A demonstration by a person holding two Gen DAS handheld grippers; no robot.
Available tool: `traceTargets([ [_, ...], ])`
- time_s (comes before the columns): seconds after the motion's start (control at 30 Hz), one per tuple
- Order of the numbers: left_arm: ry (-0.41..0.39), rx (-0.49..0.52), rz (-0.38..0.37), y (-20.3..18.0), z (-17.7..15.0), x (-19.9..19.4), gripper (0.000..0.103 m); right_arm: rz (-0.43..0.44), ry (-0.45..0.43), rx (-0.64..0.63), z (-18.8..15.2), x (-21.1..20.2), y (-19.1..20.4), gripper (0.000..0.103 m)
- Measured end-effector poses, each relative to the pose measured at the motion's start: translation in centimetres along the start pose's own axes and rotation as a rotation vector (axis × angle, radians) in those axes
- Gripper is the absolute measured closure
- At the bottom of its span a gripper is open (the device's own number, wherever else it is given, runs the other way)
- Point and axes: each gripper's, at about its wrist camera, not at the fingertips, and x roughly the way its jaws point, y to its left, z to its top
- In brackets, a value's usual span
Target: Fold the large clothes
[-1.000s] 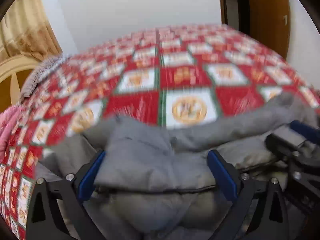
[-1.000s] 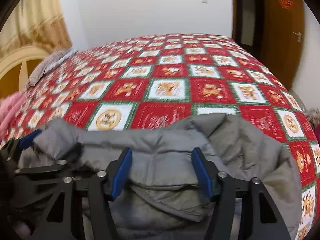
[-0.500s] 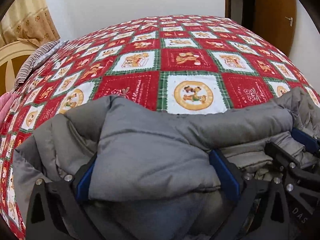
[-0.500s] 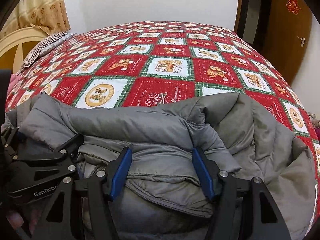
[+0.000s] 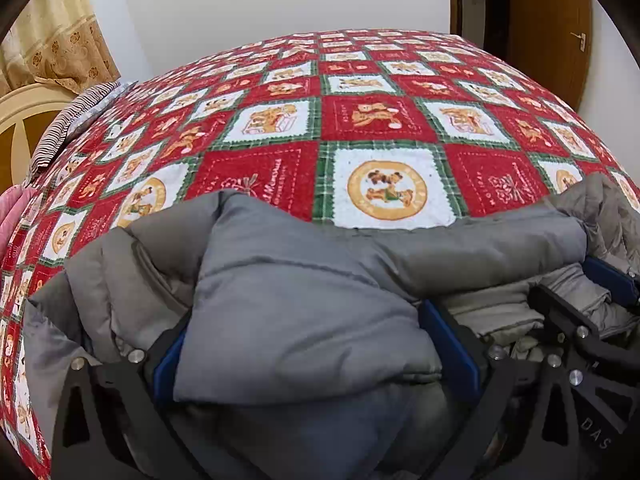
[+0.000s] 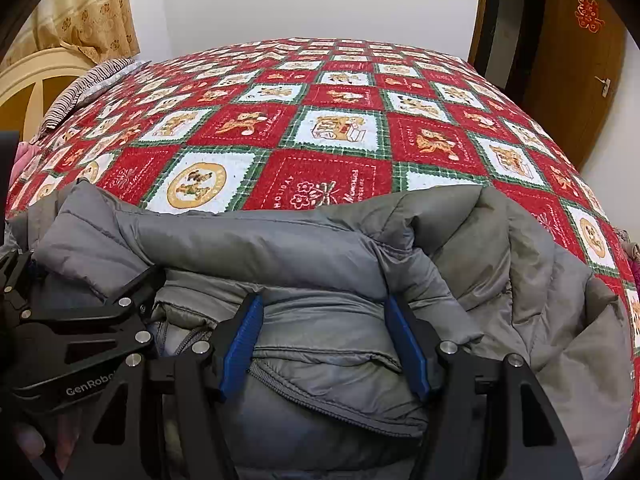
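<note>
A bulky grey padded jacket (image 5: 304,320) lay bunched at the near edge of the bed, on a red, white and green patchwork bedspread (image 5: 376,120) printed with little bears. The left tongs (image 5: 316,354) were clamped on a thick folded wad of the jacket, the blue pads (image 5: 450,350) pressing into the fabric on both sides so that it bulged up between them. Just to their right, the right tongs (image 6: 326,344) were doing the same: their blue pads (image 6: 242,340) squeezed a puffy fold near the zipper (image 6: 288,384), which ran across below the pinched part. The two tools sat side by side, near each other, both angled down onto the heap. From the right-hand camera the black frame of the left tool showed at the left edge, with a few fingers (image 6: 28,442) of the person visible below it.

A long rolled ridge of the jacket ran across the far side of both grips, and loose folds spilled off to the right. Farther off, a striped cloth (image 5: 72,124) lay at the far left corner of the bed, by a cream headboard (image 5: 24,108) and a yellow curtain (image 5: 60,52). A brown wooden door (image 6: 576,60) stood on the right.
</note>
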Motion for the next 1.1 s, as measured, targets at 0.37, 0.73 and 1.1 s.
traceTargets([
  [0.37,-0.093,0.039,-0.049,4.3,-1.2,-11.3,0.004,0.044,0.002,0.029,0.8,-7.1,-3.1,0.030],
  [0.73,-0.003,0.070,0.007,12.6,-21.2,-19.1,0.001,0.051,0.053,0.198,-20.4,-19.6,-12.0,0.028],
  [1.1,0.034,-0.019,-0.041,13.8,-30.2,-22.5,0.001,0.069,0.031,0.198,-32.2,-26.0,-11.1,0.028],
])
